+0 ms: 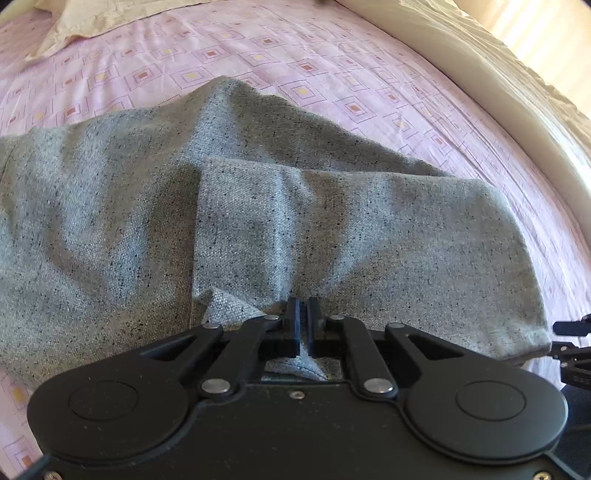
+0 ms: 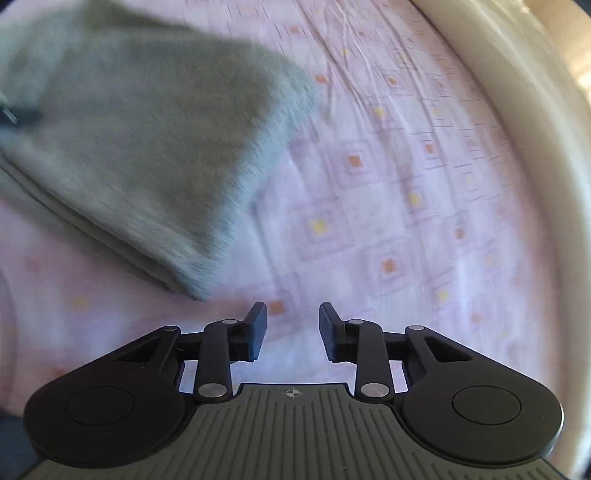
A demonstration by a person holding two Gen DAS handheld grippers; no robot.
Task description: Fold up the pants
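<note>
A: Spread over a pink bed sheet printed with small squares [image 1: 332,74], speckled grey woven pants [image 1: 110,221], one part folded across. Cream pillow [image 1: 92,18] beyond, pale padded bed edge [image 1: 498,110] at right.

B: Left tool [image 1: 303,321] clenched on a grey fabric fold. Right tool [image 2: 293,332] released over bare sheet, pants [image 2: 147,129] blurred, up-left, apart.

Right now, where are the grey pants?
The grey pants lie on the pink bedsheet, filling the left wrist view's middle. In the right wrist view they sit upper left, beyond the right gripper.
</note>
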